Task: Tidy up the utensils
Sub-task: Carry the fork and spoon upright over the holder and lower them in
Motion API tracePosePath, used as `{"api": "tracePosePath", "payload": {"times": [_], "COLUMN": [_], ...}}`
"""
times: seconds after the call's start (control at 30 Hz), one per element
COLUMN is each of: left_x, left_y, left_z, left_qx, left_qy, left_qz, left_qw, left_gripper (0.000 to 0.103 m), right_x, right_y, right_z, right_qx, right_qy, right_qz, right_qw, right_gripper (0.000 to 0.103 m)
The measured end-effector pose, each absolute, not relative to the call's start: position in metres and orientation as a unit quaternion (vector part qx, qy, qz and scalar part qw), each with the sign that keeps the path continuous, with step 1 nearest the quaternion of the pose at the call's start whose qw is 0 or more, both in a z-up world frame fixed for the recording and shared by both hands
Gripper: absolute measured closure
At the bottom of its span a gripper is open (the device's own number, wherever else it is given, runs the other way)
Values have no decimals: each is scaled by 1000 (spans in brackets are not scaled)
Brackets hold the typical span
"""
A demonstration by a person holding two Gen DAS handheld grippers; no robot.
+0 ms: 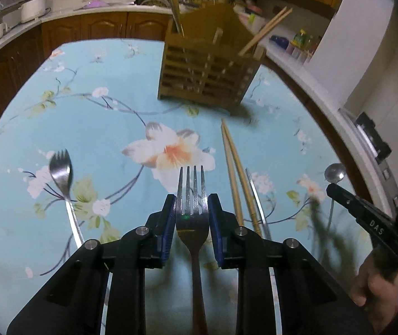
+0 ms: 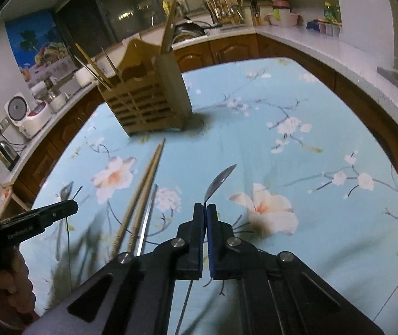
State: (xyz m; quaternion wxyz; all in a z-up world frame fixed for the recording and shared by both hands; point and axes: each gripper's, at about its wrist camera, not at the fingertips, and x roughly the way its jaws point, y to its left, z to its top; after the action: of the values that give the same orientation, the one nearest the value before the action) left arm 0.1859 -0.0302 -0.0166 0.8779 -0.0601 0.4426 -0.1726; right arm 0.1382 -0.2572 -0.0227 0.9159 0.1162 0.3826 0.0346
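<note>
Steel fork [image 1: 192, 223] in left claw [image 1: 192, 205]; right claw [image 2: 206, 212] pinches spoon [image 2: 219, 182].

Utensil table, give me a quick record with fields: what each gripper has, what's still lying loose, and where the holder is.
left gripper: fork between its pads, tines pointing forward
right gripper: shut on spoon, bowl forward
loose on cloth: wooden chopsticks, a metal piece beside them, second fork
holder: wooden, slatted, at the far end of the floral tablecloth, already holding chopsticks
</note>
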Motion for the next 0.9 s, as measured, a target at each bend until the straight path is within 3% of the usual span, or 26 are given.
{"api": "tracePosePath", "payload": {"times": [0.47, 0.9], "left_x": [168, 172], "left_y": [-10, -2], "left_z": [38, 52], "left_qx": [-83, -90], "left_qy": [378, 358], "left_qz": [-182, -180], "left_qw": [904, 912], "left_gripper": [82, 82], "right_x": [123, 133], "right_y": [-249, -249], "right_z": [32, 54], "right_qx": [114, 114], "right_qy": [316, 286], "right_qz": [50, 53], "right_qw": [941, 950], "right_gripper": [101, 101]}}
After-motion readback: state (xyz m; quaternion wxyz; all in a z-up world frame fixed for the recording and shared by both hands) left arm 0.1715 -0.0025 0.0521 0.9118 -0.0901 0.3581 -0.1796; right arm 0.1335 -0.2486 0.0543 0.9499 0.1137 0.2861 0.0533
